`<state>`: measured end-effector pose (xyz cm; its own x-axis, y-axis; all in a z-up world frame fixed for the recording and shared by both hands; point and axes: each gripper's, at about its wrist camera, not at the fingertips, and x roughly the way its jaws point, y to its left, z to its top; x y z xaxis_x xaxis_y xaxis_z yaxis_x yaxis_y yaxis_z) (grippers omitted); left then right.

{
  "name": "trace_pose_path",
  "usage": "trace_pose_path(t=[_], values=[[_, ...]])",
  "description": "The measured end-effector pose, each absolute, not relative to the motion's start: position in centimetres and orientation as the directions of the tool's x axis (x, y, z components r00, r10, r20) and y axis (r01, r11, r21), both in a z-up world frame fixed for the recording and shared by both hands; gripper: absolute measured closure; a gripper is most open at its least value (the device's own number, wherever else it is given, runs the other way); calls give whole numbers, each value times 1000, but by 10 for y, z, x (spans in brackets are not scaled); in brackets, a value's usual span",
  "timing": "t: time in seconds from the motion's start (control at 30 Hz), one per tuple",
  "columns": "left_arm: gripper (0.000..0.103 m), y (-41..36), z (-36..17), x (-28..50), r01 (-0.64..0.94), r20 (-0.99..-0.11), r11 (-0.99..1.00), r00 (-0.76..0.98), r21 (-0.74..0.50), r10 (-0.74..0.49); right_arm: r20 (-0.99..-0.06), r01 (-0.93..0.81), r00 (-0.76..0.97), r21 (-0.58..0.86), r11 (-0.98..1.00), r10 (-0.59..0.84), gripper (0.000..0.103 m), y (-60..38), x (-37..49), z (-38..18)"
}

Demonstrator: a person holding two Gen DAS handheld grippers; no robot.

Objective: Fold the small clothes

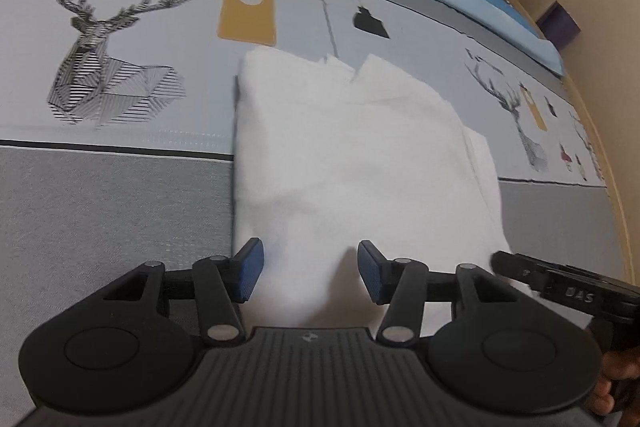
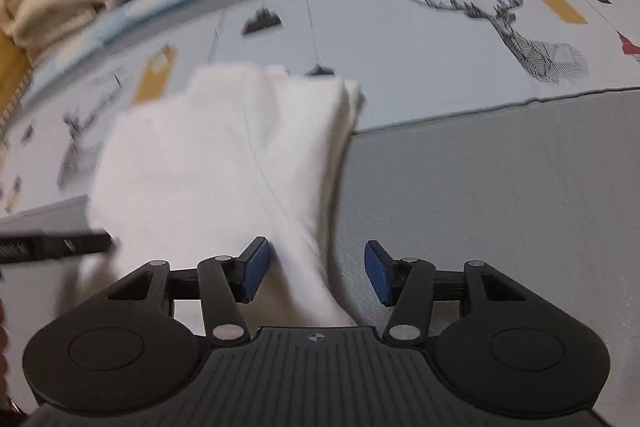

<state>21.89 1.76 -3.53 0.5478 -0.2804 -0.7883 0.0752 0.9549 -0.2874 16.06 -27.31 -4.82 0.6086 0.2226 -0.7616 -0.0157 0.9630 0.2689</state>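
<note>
A small white garment (image 1: 352, 155) is seen lying folded on the bedspread, its body doubled into a roughly rectangular stack of soft, plain cloth. Several layers are shown at the far end, where two corners stick out slightly apart. A further layer peeks out along one long side. A curved seam line can be made out across the top layer (image 2: 224, 163).

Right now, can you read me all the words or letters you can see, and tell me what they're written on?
"DAS": raised letters on the right gripper, seen in the left wrist view; the first letter is unsure.
Small dark lettering above the deer head print on the bedsheet: too blurred to read.
The white garment shows no writing.
</note>
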Motion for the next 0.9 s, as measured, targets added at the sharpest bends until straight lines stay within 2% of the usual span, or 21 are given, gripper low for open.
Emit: trace_pose_path(t=[0.07,0.13,0.17,0.4,0.5,0.53,0.57,0.6,0.63,0.77,0.9], values=[[46,18,-34,217,69,-794,962,550,-263,-257,-751,-18,616,286,958,236,60,-274,158,-48],[46,19,-37,216,71,-806,964,534,-258,-255,-748,-20,613,309,951,256,86,-275,158,-49],[46,18,-39,217,76,-816,967,522,-245,-248,-744,-26,611,325,945,272,89,-276,158,-49],[46,24,-45,215,90,-833,961,481,-263,-273,-747,-33,619,282,959,241,90,-271,163,-48],[52,26,-45,214,93,-828,956,481,-277,-287,-760,-6,608,286,958,231,69,-274,164,-49],[59,26,-44,214,100,-823,957,490,-274,-287,-768,-2,598,286,958,230,69,-275,163,-51],[61,26,-43,213,107,-817,955,498,-276,-291,-774,-8,588,286,958,236,70,-276,163,-52],[61,26,-42,213,111,-813,954,502,-278,-296,-775,-17,584,284,959,240,78,-277,163,-52],[61,25,-43,212,118,-810,954,505,-276,-297,-770,-24,589,289,957,247,96,-278,162,-51],[53,26,-43,210,123,-813,956,503,-267,-292,-746,-20,626,277,961,228,100,-280,158,-46],[53,29,-34,202,145,-815,956,501,-254,-292,-781,72,602,259,963,165,96,-292,161,-49]])
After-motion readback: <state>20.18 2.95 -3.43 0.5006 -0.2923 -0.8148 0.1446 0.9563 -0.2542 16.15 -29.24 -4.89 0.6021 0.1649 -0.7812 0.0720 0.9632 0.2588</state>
